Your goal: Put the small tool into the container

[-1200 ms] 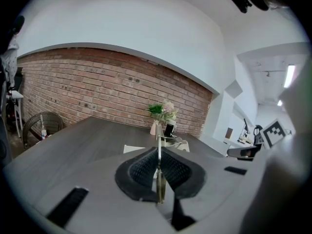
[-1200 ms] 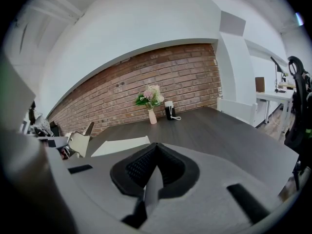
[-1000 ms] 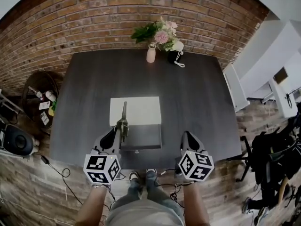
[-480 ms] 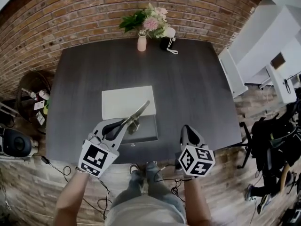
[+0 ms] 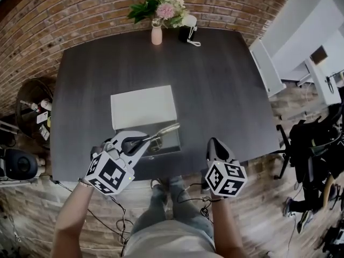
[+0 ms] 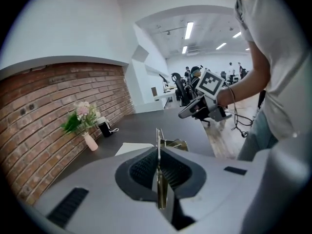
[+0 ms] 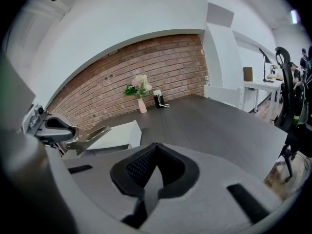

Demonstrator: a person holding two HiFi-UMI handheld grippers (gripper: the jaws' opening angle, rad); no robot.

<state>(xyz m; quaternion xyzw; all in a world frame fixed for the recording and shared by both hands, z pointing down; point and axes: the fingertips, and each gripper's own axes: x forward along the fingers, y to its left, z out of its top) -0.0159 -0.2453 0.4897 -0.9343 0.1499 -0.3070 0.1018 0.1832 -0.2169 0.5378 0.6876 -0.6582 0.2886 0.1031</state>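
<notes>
Dark tabletop (image 5: 226,90), near edge: left claw (image 5: 144,140) clamps the small metal tool (image 5: 164,130) over the open container (image 5: 173,144); right claw (image 5: 214,145) closed, empty. Tool looks stiff, thin, slippery, best pinched mid-shank

I counted two grippers, left gripper (image 5: 144,140) and right gripper (image 5: 214,143), and one small tool (image 5: 162,131). The table (image 5: 226,90) carried one white box (image 5: 143,107), one grey container (image 5: 170,143), and, at its far edge, one vase (image 5: 156,35) and one black object (image 5: 186,34).
</notes>
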